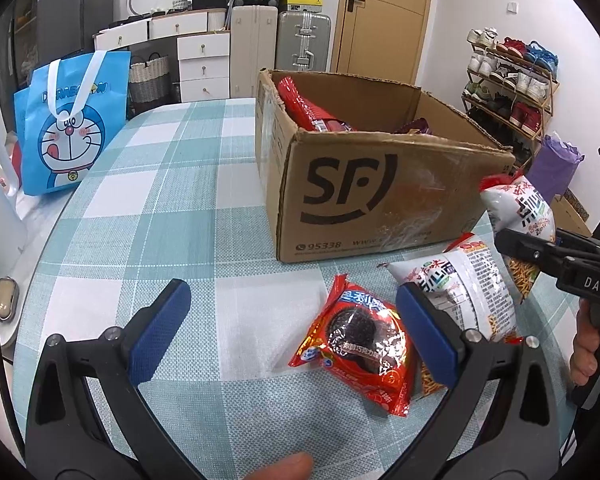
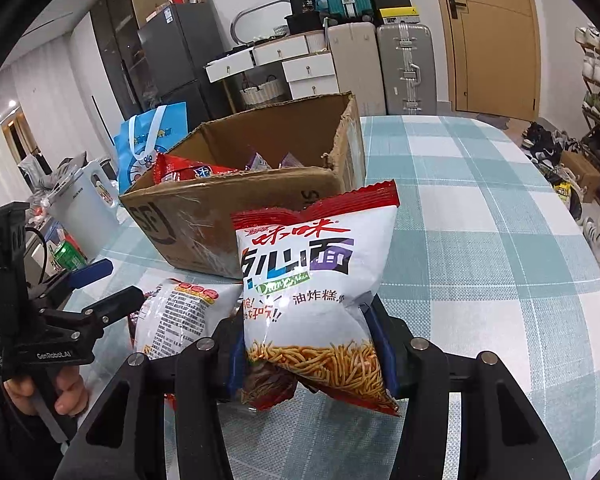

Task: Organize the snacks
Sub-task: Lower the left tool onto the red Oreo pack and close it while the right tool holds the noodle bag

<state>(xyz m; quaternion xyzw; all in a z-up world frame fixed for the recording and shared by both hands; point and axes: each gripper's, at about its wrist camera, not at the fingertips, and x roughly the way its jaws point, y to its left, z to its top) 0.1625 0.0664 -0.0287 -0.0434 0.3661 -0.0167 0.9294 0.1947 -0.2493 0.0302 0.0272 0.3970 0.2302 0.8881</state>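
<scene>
My right gripper (image 2: 306,344) is shut on a white and red noodle snack bag (image 2: 312,276) and holds it upright above the table, in front of the open cardboard box (image 2: 204,216). The bag also shows in the left wrist view (image 1: 520,212), held by the right gripper (image 1: 512,240). My left gripper (image 1: 288,328) is open and empty, low over the table, with a red cookie packet (image 1: 360,344) lying between its fingers nearer the right one. A second noodle bag (image 1: 464,288) lies flat on the table beside it. The box (image 1: 380,196) holds several red and purple packets.
A blue Doraemon tote bag (image 1: 68,120) stands at the table's far left edge. A white kettle (image 2: 88,200) and a green can (image 2: 68,252) stand left of the box. The checked tablecloth (image 1: 160,200) covers the table. A shoe rack (image 1: 512,84) stands by the wall.
</scene>
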